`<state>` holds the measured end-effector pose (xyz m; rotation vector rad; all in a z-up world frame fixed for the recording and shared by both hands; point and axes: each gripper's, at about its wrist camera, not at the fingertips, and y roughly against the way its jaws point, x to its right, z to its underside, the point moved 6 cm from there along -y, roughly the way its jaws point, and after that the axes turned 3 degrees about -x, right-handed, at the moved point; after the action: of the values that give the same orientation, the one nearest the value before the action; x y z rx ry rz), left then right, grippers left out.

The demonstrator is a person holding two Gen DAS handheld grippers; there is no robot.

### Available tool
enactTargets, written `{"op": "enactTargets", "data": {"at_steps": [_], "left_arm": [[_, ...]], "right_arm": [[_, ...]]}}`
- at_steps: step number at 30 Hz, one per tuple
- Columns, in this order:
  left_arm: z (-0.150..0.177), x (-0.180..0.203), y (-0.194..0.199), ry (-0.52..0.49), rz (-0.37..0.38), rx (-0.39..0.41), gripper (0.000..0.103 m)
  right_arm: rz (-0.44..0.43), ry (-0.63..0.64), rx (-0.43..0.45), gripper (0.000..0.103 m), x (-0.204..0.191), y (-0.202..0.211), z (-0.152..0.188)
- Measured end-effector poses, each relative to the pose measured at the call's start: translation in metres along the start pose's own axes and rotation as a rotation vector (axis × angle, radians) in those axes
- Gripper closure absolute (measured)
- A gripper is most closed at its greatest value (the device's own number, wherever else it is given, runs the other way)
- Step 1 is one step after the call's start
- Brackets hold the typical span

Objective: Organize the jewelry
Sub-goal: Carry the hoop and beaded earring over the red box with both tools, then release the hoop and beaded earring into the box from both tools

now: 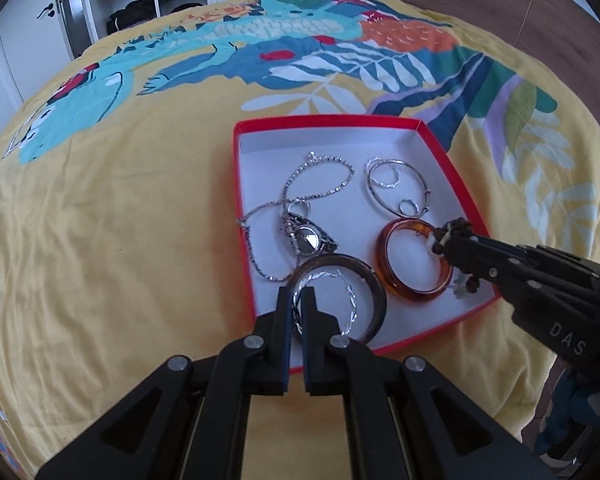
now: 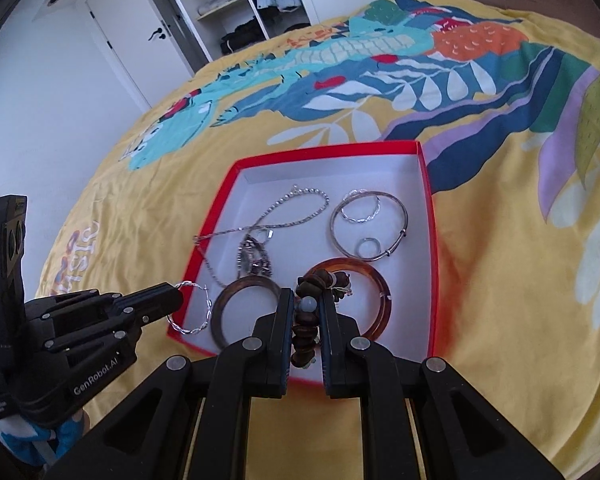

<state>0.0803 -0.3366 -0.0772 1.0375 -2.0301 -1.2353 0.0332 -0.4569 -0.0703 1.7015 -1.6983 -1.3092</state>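
Note:
A red box (image 1: 456, 168) with a white inside lies on the yellow bedspread; it also shows in the right wrist view (image 2: 428, 200). In it lie a silver chain (image 1: 320, 168), a watch (image 1: 310, 238), a silver bangle (image 1: 398, 188), a dark brown bangle (image 1: 376, 292) and an amber bangle (image 1: 412, 292). My left gripper (image 1: 299, 304) is shut on a twisted silver hoop (image 1: 350, 300), held over the box's near left corner. My right gripper (image 2: 306, 304) is shut on a brown bead bracelet (image 2: 304, 332) over the amber bangle (image 2: 376, 280).
The yellow patterned bedspread (image 1: 120, 200) surrounds the box. An open white wardrobe (image 2: 236, 4) and a door stand beyond the bed. The right gripper's body (image 1: 540, 280) reaches in from the right of the left wrist view.

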Motion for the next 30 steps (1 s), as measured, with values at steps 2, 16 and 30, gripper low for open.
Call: {"op": "enactTargets", "data": {"at_steps": [2,16,30], "left_arm": [[-0.001,0.001,-0.009,0.001,-0.002,-0.013,0.099],[0.003,0.004,-0.048,0.007,0.015,-0.093,0.097],[0.007,0.006,-0.014,0.023,0.054,-0.061,0.076]], "right_arm": [[0.005,-0.002,-0.018,0.091,0.005,-0.012,0.000],[0.026,-0.015,-0.077,0.090,0.020,-0.044,0.005],[0.076,-0.002,-0.045,0.065,0.019,-0.014,0.012]]}}
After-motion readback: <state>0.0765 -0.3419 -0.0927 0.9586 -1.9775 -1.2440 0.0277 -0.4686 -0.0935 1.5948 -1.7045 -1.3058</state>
